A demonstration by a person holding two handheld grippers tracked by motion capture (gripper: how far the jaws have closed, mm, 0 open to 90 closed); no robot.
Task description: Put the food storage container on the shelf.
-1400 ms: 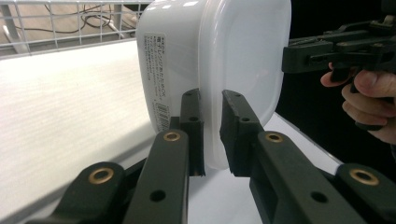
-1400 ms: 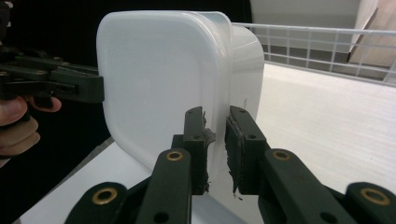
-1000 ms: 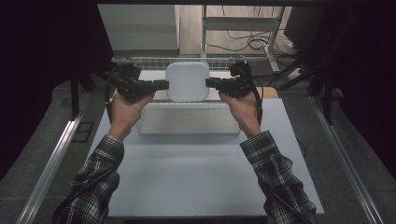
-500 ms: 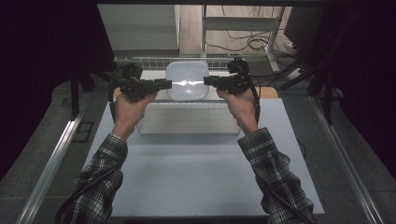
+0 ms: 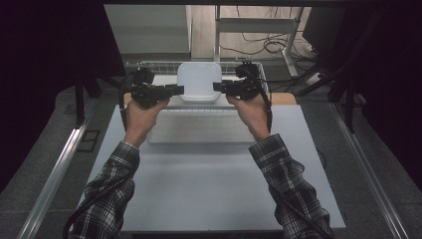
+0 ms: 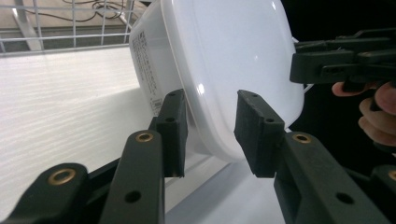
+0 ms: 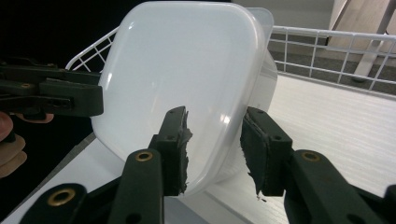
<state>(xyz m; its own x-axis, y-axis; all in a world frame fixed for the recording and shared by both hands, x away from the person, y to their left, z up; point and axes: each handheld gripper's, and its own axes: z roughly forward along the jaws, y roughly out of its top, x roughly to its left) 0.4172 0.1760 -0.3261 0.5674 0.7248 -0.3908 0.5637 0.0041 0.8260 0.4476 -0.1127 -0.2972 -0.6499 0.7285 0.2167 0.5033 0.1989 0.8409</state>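
High view shows my table (image 5: 209,199) lying wide and bare toward me, while the far edge is crowded by a wire basket (image 5: 149,65) and a pale flat board (image 5: 199,133) lying between my hands. A white plastic tub (image 5: 199,82) stands tilted at the basket's near side. My left gripper (image 5: 176,89) and right gripper (image 5: 219,86) flank it; both jaws have just been opening, the tub's rim between them with the pads clear of it.
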